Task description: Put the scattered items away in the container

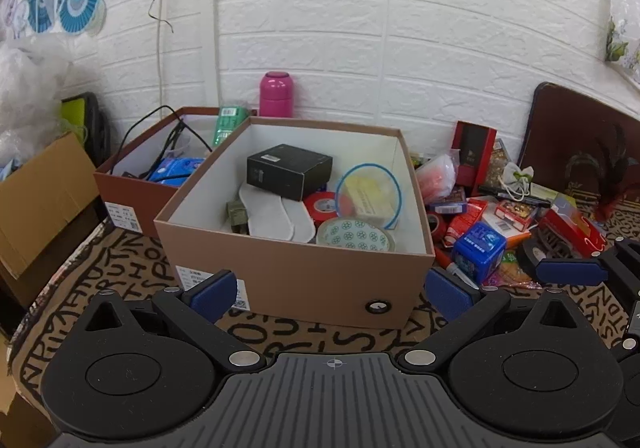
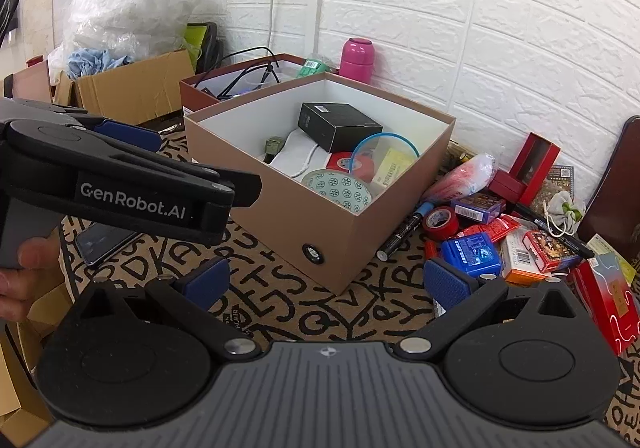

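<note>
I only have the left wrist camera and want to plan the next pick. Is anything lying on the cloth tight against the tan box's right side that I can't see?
Observer: Yes. A black marker lies on the cloth beside the tan box, along its right wall.
Operator: Anything left of the box?
Observer: A dark phone lies flat on the cloth there, outside your frame.
Operator: Is the right gripper carrying something?
Observer: No. The right gripper is open with nothing between its pads.
</note>
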Action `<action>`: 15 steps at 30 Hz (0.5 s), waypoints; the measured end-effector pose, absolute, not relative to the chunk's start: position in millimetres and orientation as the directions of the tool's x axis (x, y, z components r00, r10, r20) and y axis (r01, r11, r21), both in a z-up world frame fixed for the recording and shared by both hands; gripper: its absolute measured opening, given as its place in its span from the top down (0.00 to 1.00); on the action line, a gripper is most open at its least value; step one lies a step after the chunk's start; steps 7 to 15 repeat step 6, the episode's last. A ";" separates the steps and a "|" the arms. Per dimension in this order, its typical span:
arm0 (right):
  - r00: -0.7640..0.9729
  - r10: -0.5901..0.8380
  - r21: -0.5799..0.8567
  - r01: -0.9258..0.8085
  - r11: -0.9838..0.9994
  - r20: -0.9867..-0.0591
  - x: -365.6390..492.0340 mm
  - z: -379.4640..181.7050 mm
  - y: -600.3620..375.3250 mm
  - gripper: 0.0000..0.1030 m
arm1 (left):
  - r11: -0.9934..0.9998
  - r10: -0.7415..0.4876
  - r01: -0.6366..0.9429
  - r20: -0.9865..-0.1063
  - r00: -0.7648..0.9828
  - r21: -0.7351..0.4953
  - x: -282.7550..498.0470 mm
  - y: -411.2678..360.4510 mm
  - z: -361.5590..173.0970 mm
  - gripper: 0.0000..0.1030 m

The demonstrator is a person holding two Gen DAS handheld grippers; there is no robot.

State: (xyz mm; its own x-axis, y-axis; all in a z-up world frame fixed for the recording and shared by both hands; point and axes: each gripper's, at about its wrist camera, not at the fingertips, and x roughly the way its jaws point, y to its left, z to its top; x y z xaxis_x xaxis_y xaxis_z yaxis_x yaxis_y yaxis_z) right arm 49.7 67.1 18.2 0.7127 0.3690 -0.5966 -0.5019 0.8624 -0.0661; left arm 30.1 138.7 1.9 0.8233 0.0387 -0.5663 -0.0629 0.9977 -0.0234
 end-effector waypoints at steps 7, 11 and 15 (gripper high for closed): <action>0.707 0.368 -0.072 -0.509 0.858 -0.605 50.8 16.9 71.1 0.00 | 0.998 0.028 -0.056 -0.559 0.829 -0.033 29.3 141.2 1.1 0.00; 0.707 0.368 -0.072 -0.509 0.858 -0.605 50.8 16.9 71.1 0.00 | 0.998 0.028 -0.056 -0.559 0.829 -0.033 29.3 141.2 1.1 0.00; 0.707 0.368 -0.072 -0.509 0.858 -0.605 50.8 16.9 71.1 0.00 | 0.998 0.028 -0.056 -0.559 0.829 -0.033 29.3 141.2 1.1 0.00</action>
